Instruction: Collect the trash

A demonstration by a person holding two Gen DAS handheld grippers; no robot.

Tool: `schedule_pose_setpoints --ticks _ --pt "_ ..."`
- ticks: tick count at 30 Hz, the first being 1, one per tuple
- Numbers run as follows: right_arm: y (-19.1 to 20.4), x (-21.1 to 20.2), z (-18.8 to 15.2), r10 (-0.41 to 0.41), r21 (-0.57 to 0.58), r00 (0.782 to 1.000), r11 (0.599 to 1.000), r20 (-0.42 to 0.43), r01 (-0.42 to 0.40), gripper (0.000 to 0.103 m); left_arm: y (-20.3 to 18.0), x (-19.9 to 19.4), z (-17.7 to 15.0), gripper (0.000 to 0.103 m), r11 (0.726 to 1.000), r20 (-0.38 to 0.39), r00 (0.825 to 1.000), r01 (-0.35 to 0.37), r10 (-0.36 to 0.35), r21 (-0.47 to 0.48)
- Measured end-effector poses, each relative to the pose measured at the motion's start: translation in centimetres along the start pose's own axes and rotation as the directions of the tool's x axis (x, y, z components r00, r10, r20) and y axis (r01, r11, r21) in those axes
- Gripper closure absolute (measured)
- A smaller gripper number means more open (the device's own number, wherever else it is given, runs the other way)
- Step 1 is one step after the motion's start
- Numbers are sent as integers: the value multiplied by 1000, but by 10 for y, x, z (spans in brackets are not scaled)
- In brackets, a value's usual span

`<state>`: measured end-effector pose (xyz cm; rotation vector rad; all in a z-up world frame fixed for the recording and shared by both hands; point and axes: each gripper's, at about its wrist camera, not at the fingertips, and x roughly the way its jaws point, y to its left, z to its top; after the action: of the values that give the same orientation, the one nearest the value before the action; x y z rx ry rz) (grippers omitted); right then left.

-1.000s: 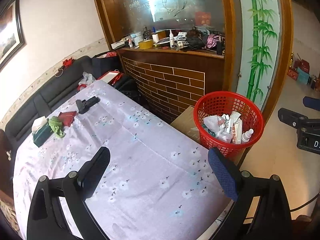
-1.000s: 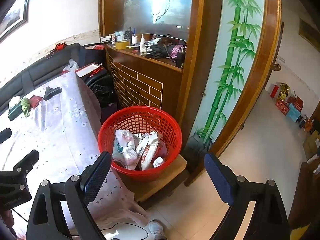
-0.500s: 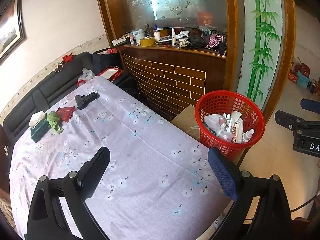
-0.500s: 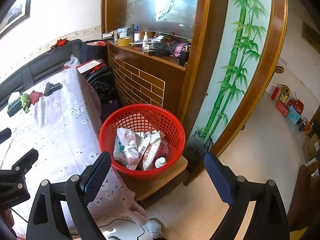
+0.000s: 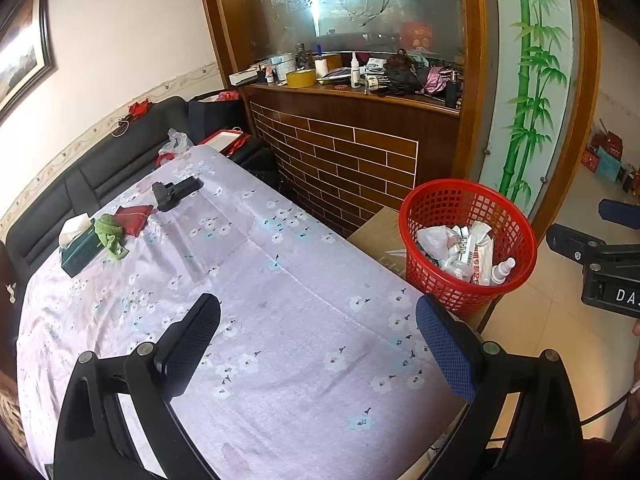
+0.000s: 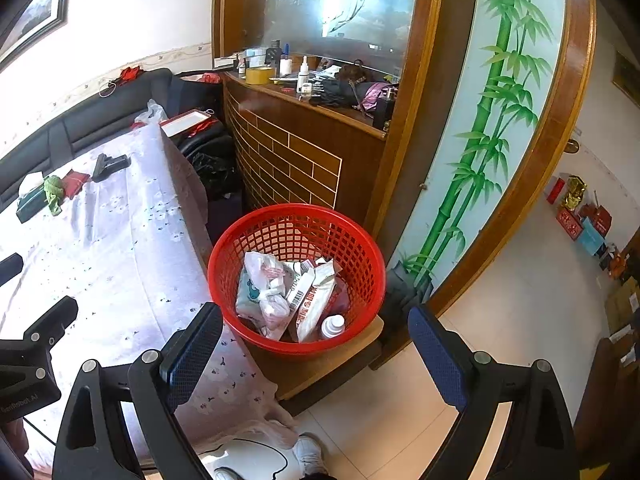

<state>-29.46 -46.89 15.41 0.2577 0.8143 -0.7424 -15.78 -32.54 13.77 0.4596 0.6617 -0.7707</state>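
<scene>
A red mesh basket [image 5: 436,216] [image 6: 256,236] stands on a low wooden stool beside the table, holding crumpled wrappers [image 6: 308,300], a white plastic bag [image 6: 260,280] and a small white bottle [image 6: 332,325]. My left gripper [image 5: 318,340] hangs open over the near end of the flowered tablecloth [image 5: 256,288], nothing between its fingers. My right gripper [image 6: 316,340] is open and empty just above the basket's near rim. At the table's far left lie a green tissue box [image 5: 80,250], a green rag [image 5: 112,236], a red packet [image 5: 134,214] and a black gun-shaped object [image 5: 176,192].
A brick-patterned wooden counter [image 5: 352,152] with bottles and clutter rises behind the table. A black sofa [image 5: 100,168] runs along the left wall. A bamboo-painted panel [image 6: 480,128] and tiled floor [image 6: 520,280] lie to the right. A white shoe [image 6: 308,452] shows below.
Both grippers have risen and pulled back slightly, so table and basket sit a little lower and farther in view. Both stay open and empty.
</scene>
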Motion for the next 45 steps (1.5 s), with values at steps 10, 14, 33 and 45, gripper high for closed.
schedule_pose_setpoints --ticks 10,14,33,45 --pt "1 2 1 -2 0 1000 1000 -5 2 7 0 0 0 6 1000 1 1000 0 0 3" --pt "3 2 1 -4 -1 1000 1000 -7 4 7 0 0 0 6 1000 -1 1000 0 0 3" --pt "5 9 0 1 -3 1000 1000 -20 -1 7 3 1 -1 6 1000 -3 1000 0 0 -2" --pt "11 11 -2 8 -14 1000 1000 -28 -8 7 11 2 -8 6 1000 -7 1000 -4 4 -13"
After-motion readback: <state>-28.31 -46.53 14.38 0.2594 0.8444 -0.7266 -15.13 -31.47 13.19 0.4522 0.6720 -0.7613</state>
